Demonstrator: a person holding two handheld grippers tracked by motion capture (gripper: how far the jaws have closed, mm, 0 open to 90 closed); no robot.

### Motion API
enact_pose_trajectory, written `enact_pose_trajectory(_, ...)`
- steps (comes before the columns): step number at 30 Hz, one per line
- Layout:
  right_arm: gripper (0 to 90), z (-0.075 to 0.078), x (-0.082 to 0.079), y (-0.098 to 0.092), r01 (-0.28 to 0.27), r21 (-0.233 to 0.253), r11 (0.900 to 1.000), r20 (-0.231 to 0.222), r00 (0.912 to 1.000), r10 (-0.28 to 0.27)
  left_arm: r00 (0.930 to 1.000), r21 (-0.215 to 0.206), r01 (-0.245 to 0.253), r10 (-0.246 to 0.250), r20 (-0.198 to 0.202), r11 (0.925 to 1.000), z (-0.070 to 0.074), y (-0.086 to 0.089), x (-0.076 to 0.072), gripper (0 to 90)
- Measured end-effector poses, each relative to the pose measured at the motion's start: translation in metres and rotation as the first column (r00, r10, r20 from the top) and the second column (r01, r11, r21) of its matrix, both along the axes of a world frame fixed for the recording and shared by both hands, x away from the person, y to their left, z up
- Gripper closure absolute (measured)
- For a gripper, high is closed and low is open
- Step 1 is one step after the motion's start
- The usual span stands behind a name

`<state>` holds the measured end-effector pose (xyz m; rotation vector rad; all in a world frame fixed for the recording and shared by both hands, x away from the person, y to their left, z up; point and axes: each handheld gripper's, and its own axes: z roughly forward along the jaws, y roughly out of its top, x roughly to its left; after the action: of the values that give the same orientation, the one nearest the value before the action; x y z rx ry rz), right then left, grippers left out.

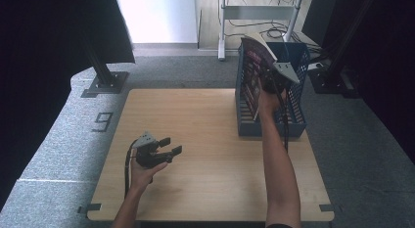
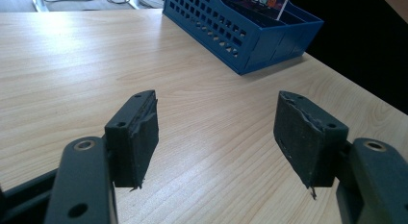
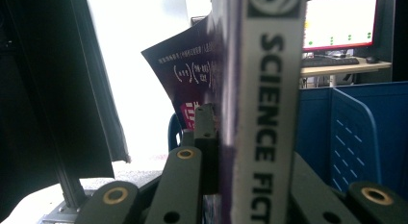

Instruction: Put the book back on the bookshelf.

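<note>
A dark purple book [image 1: 253,76] stands upright in the blue mesh file rack [image 1: 297,98] at the table's far right. My right gripper [image 1: 272,82] is shut on the book at the rack's top. In the right gripper view the book's white spine [image 3: 269,108], lettered "SCIENCE FICT", sits clamped between the jaws, and its cover [image 3: 192,75] curls off to the left. My left gripper [image 1: 169,146] hovers open over the near left of the table, holding nothing. Its pads [image 2: 139,137] stand wide apart in the left gripper view, pointing at the blue rack [image 2: 240,36].
The wooden table [image 1: 195,125] lies bare around the left gripper. Black curtains hang at both sides, and a metal stand [image 1: 105,79] rises behind the table's left corner. Cables and a white frame [image 1: 254,12] lie on the floor beyond the rack.
</note>
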<state>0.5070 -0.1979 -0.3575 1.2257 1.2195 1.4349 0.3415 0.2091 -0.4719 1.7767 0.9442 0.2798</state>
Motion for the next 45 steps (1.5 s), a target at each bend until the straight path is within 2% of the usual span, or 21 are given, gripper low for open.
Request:
enact_pose_trajectory(5,81.7,-0.004,0.005,0.002,0.003,0.006,1.000,0.007,1.0000,-0.003,1.0000,-0.001,-0.001,0.001,-0.001,1.0000,0.000,0.001,0.001,32.4)
enact_pose_trajectory(15,81.6,-0.022,0.013,0.012,-0.001,0.000,1.000,-0.022,0.9998,0.001,1.0000,0.000,-0.005,0.005,-0.004,1.0000,-0.002,0.003,0.002,32.4)
enact_pose_trajectory(25,81.4,-0.047,0.015,0.018,-0.009,-0.010,1.000,-0.059,0.9982,0.009,1.0000,0.004,-0.004,0.004,-0.006,1.0000,-0.002,0.002,0.002,32.4)
enact_pose_trajectory(34,81.1,-0.057,0.018,0.021,-0.016,-0.017,1.000,-0.085,0.9963,0.015,1.0000,0.003,-0.007,0.007,-0.007,1.0000,-0.003,0.003,0.003,32.5)
enact_pose_trajectory(38,80.6,-0.061,0.013,0.024,-0.027,-0.010,1.000,-0.071,0.9971,0.027,1.0000,0.003,-0.005,0.005,-0.005,1.0000,-0.002,0.002,0.002,32.5)
enact_pose_trajectory(41,79.3,-0.062,0.007,0.024,-0.042,0.009,0.999,-0.086,0.9954,0.042,1.0000,0.001,-0.003,0.003,-0.004,1.0000,-0.002,0.001,0.002,32.5)
enact_pose_trajectory(45,79.1,-0.062,-0.004,0.023,-0.043,-0.021,0.999,-0.118,0.9922,0.040,1.0000,0.006,0.007,-0.007,0.000,1.0000,-0.001,-0.002,0.000,32.5)
